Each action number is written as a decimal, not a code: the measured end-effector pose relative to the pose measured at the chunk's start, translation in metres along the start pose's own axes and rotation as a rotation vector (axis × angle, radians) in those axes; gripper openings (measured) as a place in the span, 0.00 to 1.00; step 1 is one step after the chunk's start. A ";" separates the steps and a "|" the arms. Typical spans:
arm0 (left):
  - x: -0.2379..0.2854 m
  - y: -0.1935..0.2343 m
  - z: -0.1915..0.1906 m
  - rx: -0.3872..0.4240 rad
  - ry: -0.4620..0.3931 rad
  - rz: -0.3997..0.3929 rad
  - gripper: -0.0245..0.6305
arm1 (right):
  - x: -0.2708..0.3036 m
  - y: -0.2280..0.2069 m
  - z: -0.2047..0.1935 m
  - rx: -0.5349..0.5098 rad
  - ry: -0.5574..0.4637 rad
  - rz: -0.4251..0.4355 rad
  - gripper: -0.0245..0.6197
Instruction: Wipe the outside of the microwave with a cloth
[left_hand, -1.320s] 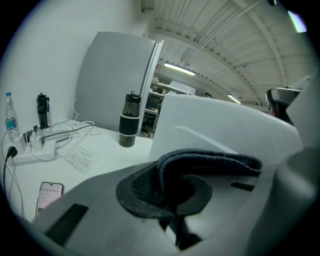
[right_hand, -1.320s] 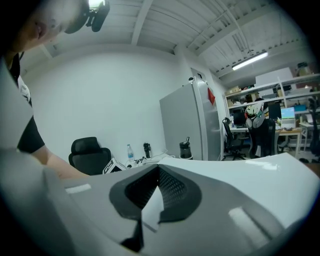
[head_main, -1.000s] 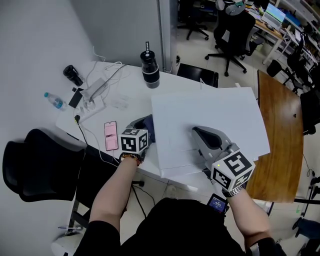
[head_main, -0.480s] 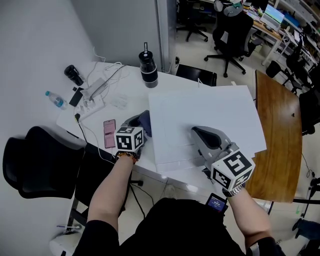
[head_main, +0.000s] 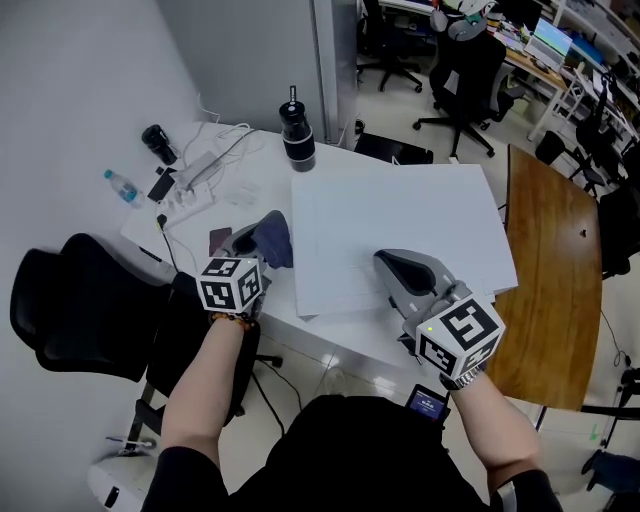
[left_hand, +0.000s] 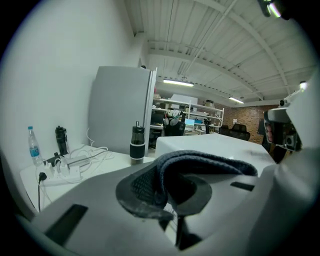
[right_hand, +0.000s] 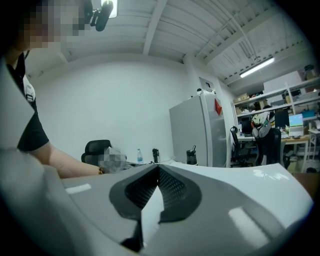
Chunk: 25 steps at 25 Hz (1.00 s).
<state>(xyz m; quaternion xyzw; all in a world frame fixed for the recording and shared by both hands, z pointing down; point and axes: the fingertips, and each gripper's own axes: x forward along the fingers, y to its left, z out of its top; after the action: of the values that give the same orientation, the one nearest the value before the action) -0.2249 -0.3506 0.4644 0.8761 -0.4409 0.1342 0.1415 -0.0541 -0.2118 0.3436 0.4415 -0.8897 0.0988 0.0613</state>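
Note:
The microwave (head_main: 400, 215) appears as a big white box on the white table; its top also shows in the left gripper view (left_hand: 215, 145) and the right gripper view (right_hand: 250, 185). My left gripper (head_main: 262, 238) hangs just off the microwave's left edge, shut on a folded dark blue cloth (head_main: 272, 240). In the left gripper view the cloth (left_hand: 200, 165) bulges out of that gripper (left_hand: 172, 200). My right gripper (head_main: 392, 262) is over the front part of the microwave's top, shut with nothing in it (right_hand: 159, 172).
Behind the microwave's left corner stands a black bottle (head_main: 297, 135). A power strip with cables (head_main: 195, 170), a water bottle (head_main: 123, 187), a black flask (head_main: 157, 142) and a phone (head_main: 218, 240) lie at the table's left. A black chair (head_main: 70, 320) is at left, a wooden table (head_main: 555, 270) at right.
My left gripper has risen with the cloth and drawn left, away from the microwave's side. The right gripper has shifted slightly over the top, still shut.

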 end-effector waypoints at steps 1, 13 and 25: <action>-0.010 -0.005 0.008 0.015 -0.018 0.005 0.08 | -0.006 0.003 0.002 -0.004 -0.008 0.009 0.04; -0.126 -0.116 0.084 0.186 -0.184 -0.017 0.08 | -0.088 0.043 0.024 -0.075 -0.089 0.126 0.12; -0.184 -0.299 0.074 0.246 -0.173 -0.316 0.09 | -0.163 0.122 0.019 -0.301 -0.063 0.428 0.57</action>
<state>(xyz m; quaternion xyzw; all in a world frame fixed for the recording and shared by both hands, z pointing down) -0.0805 -0.0722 0.2906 0.9532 -0.2890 0.0874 0.0143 -0.0532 -0.0183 0.2779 0.2322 -0.9689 -0.0377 0.0764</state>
